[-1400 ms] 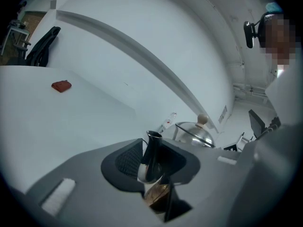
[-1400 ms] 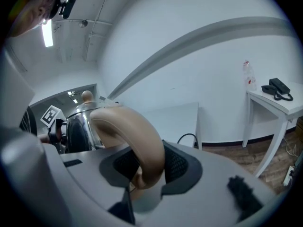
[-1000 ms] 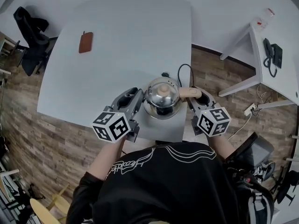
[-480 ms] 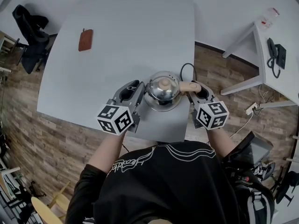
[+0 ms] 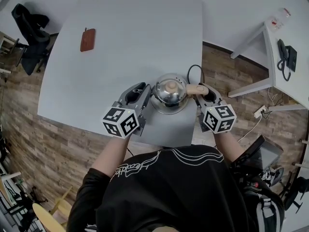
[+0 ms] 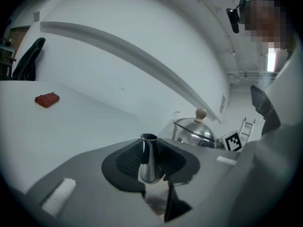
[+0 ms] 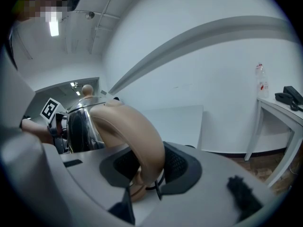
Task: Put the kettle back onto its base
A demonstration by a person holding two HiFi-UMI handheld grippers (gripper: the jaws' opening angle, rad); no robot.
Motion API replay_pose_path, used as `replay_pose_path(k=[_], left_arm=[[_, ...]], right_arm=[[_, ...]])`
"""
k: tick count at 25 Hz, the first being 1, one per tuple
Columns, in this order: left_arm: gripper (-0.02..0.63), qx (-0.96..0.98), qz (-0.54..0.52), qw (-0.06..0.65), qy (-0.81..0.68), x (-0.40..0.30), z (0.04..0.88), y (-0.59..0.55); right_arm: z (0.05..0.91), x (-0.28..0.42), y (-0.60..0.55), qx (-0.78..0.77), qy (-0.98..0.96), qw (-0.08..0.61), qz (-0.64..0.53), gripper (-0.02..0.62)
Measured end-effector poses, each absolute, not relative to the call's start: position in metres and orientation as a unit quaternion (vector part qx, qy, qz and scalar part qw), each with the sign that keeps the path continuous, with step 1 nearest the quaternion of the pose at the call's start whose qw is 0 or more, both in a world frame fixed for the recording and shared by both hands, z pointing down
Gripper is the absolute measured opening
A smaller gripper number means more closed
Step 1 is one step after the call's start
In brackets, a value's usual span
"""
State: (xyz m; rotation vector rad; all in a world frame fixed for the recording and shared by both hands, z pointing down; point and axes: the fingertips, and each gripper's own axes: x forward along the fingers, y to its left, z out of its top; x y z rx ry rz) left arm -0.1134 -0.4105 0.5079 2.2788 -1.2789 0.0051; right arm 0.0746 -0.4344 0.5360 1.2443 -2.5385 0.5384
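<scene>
A polished steel kettle (image 5: pixel 168 94) with a beige knob and a beige handle (image 5: pixel 195 89) sits low over the near edge of the white table (image 5: pixel 120 42). Its base is hidden beneath it; a black cord (image 5: pixel 189 74) loops out behind. My left gripper (image 5: pixel 146 94) is shut on the kettle's narrow steel spout (image 6: pixel 148 157), which stands upright between the jaws of that gripper (image 6: pixel 151 174). My right gripper (image 5: pixel 202 94) is shut on the curved handle (image 7: pixel 137 136), with the kettle's body (image 7: pixel 83 126) just beyond it.
A reddish-brown case (image 5: pixel 87 39) lies at the table's far left. A black chair (image 5: pixel 29 28) stands off the left corner. To the right, a white side table (image 5: pixel 270 47) carries a black phone (image 5: pixel 285 54) and a bottle (image 5: pixel 280 17).
Both grippers have sunk with the kettle, which now looks smaller and sits lower and a little farther onto the table. The grips have not changed.
</scene>
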Motion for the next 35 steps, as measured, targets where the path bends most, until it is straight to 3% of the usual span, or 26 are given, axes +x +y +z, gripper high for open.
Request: replay_pose_path(k=[25,31,35], left_arm=[[0.090,0.841,-0.023,0.269,-0.468,-0.112,0.514,-0.411],[0.196,0.827,-0.048,0.272,-0.490,-0.124,0.508,-0.411],[0.215,0.823,-0.052,0.267,-0.499,-0.129,0.500,-0.401]], right_arm=[[0.546,0.075,-0.431,0.428,-0.879,0.132,0.166,0.115],[0.540,0.077,-0.421,0.417,-0.883,0.119,0.177,0.164],[0.531,0.084,-0.406,0.416,-0.886,0.110,0.176,0.186]])
